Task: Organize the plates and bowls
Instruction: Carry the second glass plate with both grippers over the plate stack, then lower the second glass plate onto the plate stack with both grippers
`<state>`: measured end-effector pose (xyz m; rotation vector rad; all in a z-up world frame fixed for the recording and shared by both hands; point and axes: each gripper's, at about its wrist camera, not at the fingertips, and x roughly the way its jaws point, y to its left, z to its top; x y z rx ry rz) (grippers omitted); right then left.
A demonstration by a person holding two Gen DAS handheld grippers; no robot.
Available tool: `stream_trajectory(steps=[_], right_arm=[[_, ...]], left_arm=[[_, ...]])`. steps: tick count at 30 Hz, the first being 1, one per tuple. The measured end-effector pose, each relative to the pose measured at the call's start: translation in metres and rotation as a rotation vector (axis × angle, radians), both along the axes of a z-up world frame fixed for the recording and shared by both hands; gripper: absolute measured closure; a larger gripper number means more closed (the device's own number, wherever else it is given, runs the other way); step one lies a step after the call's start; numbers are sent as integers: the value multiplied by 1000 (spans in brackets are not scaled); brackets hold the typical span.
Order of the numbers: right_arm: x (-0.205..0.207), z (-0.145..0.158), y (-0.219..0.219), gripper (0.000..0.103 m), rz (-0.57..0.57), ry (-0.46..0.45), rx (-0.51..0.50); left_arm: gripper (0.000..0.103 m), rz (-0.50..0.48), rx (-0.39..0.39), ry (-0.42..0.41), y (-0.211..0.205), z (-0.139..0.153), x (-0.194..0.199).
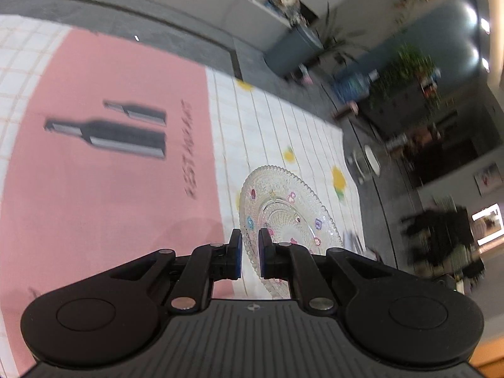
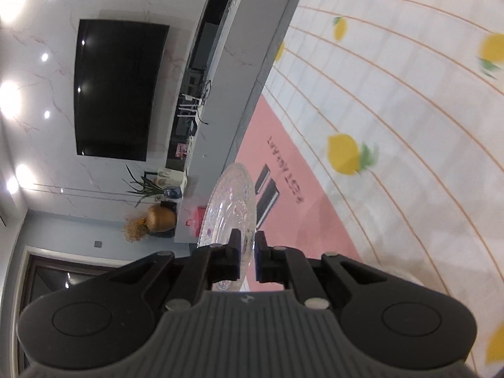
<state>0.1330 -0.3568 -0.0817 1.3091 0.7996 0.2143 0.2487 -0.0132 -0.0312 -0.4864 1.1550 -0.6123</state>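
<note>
left tongs (image 1: 250, 253) clenched on glass plate (image 1: 288, 217) rim | right tongs (image 2: 247, 258) clenched on second plate (image 2: 230, 208) edge | risk: thin-rim pinch, tilted plates slipping onto tabletop (image 1: 110, 189)

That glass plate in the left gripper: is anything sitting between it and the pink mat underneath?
Nothing visible. The left gripper has its jaws shut on the rim of the glass plate, and the stretch of pink mat and lemon-print tablecloth in view shows only its printed bottles, no objects.

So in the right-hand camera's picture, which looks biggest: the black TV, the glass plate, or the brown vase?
As it looks in that view:
1. Black TV
2. Glass plate, though it sits nearest the camera, which inflates it
3. Brown vase
</note>
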Motion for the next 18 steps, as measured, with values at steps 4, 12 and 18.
stream_trajectory(steps=[4, 12, 18], right_arm=[[-38, -11, -3, 97, -14, 40, 4], [-88, -40, -9, 97, -49, 127, 22], [-95, -60, -8, 95, -13, 194, 70]], left_arm=[[92, -82, 55, -20, -18, -3, -22], [90, -179, 162, 36, -50, -29, -51], [88, -207, 249, 58, -57, -46, -57]])
